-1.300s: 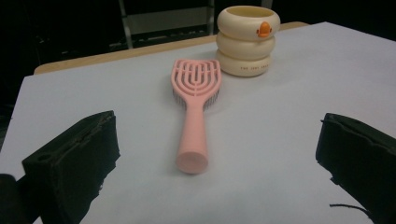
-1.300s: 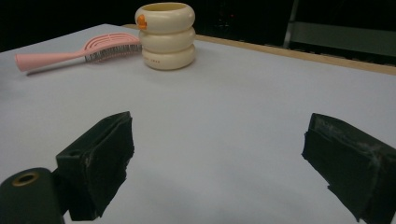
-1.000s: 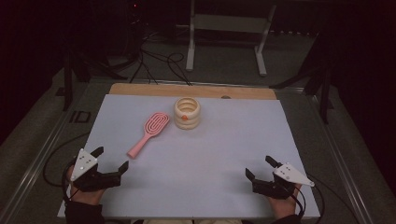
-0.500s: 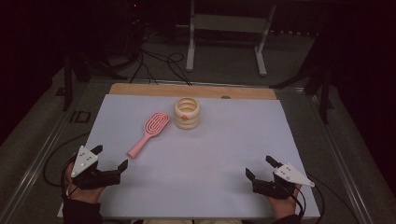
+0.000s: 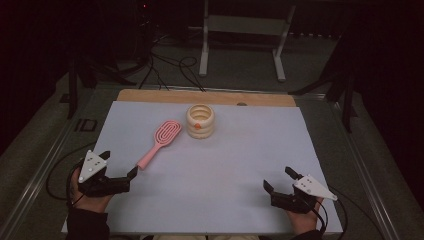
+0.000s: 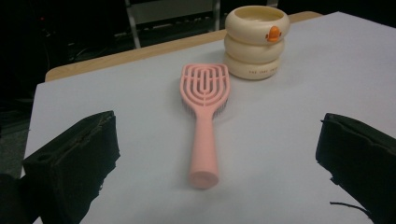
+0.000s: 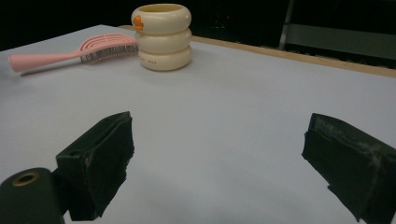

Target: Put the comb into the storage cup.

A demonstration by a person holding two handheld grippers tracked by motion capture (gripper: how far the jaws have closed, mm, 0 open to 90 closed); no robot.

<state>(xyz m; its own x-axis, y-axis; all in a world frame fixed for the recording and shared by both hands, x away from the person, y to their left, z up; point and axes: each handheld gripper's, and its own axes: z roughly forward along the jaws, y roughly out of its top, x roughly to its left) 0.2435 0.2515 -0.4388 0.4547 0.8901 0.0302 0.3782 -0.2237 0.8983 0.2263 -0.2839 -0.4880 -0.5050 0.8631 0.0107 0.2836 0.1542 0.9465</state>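
Observation:
A pink hairbrush [image 5: 159, 140] lies flat on the white table cover [image 5: 225, 165], head away from me and handle toward my left gripper [image 5: 120, 162]. That gripper is open, and the handle's end [image 6: 203, 177] lies just ahead, between its jaws [image 6: 217, 140]. A cream holder of three stacked rings [image 5: 200, 120] with an orange mark stands upright just right of the brush head [image 6: 204, 86]. My right gripper [image 5: 278, 178] rests open at the near right with bare cover between its jaws [image 7: 219, 135]. From there the holder [image 7: 162, 37] and brush [image 7: 70, 53] sit far off to the left.
A wooden strip [image 5: 150, 96] borders the cover's far edge. Cables [image 5: 170, 67] and a metal stand [image 5: 240, 35] sit on the dark floor beyond. A metal rail [image 5: 45, 165] runs along the table's left side.
My left gripper has crept slightly forward toward the brush handle. The right gripper, brush and holder have stayed put.

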